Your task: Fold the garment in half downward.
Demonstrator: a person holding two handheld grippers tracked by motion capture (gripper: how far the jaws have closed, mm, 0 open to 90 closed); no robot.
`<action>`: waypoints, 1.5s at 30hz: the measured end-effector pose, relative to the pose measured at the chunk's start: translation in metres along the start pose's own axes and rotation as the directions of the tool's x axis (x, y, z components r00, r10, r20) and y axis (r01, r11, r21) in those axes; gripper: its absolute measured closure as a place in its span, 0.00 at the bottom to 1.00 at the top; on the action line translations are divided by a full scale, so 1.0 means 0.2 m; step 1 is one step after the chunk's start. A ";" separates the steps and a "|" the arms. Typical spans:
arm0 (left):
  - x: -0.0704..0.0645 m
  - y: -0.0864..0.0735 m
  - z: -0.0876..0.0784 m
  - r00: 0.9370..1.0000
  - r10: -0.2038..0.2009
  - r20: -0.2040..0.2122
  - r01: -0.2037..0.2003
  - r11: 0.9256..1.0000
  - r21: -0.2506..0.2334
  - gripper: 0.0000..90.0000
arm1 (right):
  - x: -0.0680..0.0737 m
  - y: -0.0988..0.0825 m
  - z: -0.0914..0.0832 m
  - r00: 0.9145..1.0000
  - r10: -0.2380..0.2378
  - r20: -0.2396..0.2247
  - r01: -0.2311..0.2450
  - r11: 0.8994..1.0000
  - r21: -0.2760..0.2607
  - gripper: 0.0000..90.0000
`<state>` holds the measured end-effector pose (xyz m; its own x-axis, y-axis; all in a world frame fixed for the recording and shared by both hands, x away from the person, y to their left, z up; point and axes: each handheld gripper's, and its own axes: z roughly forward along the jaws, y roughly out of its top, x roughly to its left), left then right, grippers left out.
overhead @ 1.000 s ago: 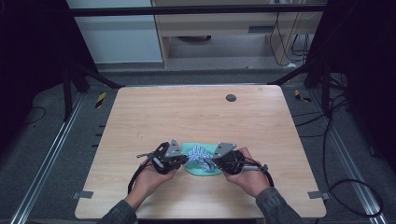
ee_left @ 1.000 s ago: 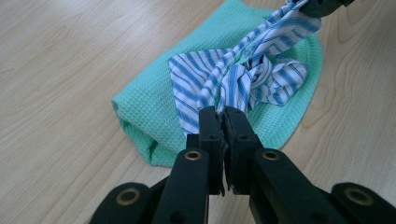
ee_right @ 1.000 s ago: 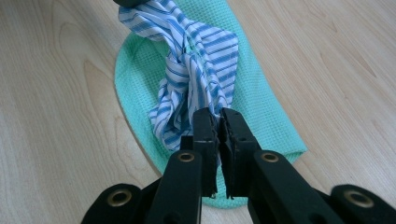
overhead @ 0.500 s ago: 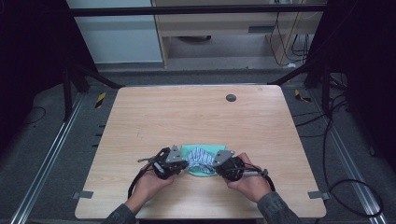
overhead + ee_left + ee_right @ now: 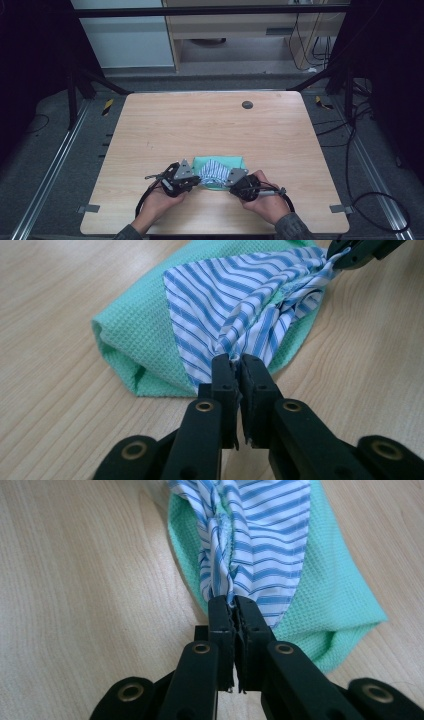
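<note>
A blue-and-white striped cloth (image 5: 214, 171) lies over a green waffle-weave cloth (image 5: 220, 162) near the table's front edge. My left gripper (image 5: 196, 182) is shut on the striped cloth's left corner (image 5: 235, 357). My right gripper (image 5: 229, 183) is shut on its right corner (image 5: 231, 599). The striped cloth (image 5: 240, 305) stretches between both grippers, bunched at each pinch. In the left gripper view the other gripper (image 5: 350, 255) shows at the top right, holding the far corner. The green cloth (image 5: 330, 600) is folded and rests on the wood.
The wooden table (image 5: 210, 125) has a small dark round disc (image 5: 247, 104) at the back. Metal frame rails and cables run along the floor on both sides.
Both grippers have drawn slightly toward the front edge, pulling the striped cloth's front corners with them. Both grips have held.
</note>
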<state>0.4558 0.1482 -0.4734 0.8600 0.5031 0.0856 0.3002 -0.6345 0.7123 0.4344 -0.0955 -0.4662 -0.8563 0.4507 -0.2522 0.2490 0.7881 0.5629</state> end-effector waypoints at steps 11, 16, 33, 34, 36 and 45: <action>0.00 0.00 0.00 1.000 -0.006 -0.031 0.005 0.999 -0.043 0.53 | 0.00 -0.02 0.01 1.000 0.006 -0.020 -0.006 1.000 -0.009 0.96; -0.03 -0.02 0.03 0.999 0.033 -0.024 -0.034 0.999 -0.007 0.81 | 0.00 -0.02 0.01 1.000 0.003 -0.022 -0.003 1.000 0.002 0.96; 0.00 -0.11 -0.09 0.996 -0.068 -0.049 0.066 0.997 -0.036 0.31 | 0.01 -0.18 -0.07 0.989 0.146 0.033 -0.144 0.988 -0.058 0.36; 0.00 -0.11 -0.09 0.996 -0.068 -0.049 0.066 0.997 -0.036 0.28 | 0.01 -0.18 -0.07 0.989 0.146 0.033 -0.144 0.988 -0.058 0.36; 0.04 -0.13 -0.09 0.991 -0.111 -0.069 0.109 0.993 -0.033 0.23 | -0.03 -0.24 -0.09 0.980 0.190 0.066 -0.186 0.980 -0.066 0.27; 0.19 -0.21 -0.11 0.966 -0.215 -0.142 0.213 0.977 -0.026 0.13 | -0.16 -0.37 -0.11 0.934 0.329 0.137 -0.321 0.944 -0.078 0.15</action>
<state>0.4660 0.2063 -0.4853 0.7078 0.7058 0.0289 0.4659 -0.4972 0.7319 0.4328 -0.1779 -0.4835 -0.6559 0.7381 -0.1581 0.4751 0.5664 0.6734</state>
